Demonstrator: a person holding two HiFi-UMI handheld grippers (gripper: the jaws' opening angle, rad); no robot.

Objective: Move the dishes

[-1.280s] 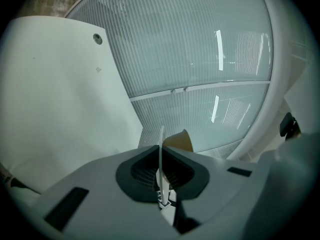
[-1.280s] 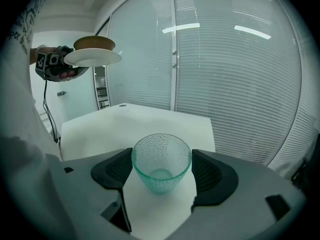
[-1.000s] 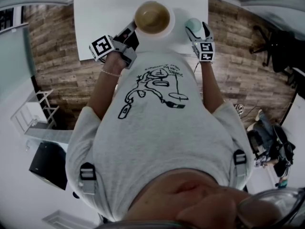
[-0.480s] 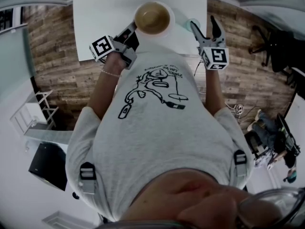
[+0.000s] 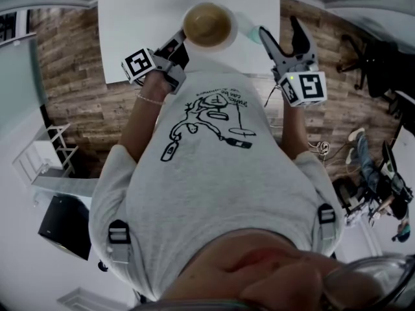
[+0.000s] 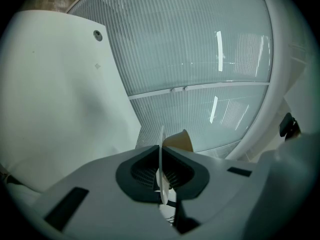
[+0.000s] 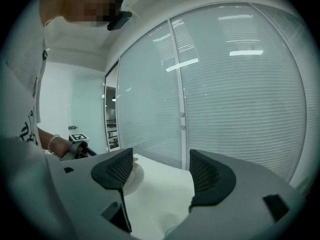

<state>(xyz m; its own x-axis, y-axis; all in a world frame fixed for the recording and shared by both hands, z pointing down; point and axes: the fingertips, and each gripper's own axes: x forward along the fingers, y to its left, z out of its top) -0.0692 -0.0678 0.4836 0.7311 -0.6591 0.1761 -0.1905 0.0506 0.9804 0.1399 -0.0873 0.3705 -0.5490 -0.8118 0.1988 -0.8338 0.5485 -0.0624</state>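
A brown bowl [image 5: 207, 23] sits on a white plate [image 5: 228, 39] at the near edge of the white table [image 5: 139, 18]. My left gripper [image 5: 181, 40] is shut on the plate's left rim. In the left gripper view the thin plate edge [image 6: 161, 151] runs between the shut jaws of my left gripper [image 6: 161, 170], with the bowl [image 6: 180, 140] just behind. A pale green cup [image 5: 247, 30] stands right of the plate. My right gripper [image 5: 279, 28] is open and empty, apart from the cup on its right. In the right gripper view my right gripper [image 7: 161, 165] shows a wide gap over the table [image 7: 160, 196].
Wood-plank floor [image 5: 74, 76] lies on both sides of the table. A frosted ribbed glass wall [image 7: 240, 94] rises just behind the table. An office chair [image 5: 366, 60] stands at the right, and a dark box [image 5: 65, 224] and white rack [image 5: 45, 151] at the left.
My right gripper has let go of the pale green cup, opened, and drawn back to the right. The left gripper, plate and bowl have not moved.
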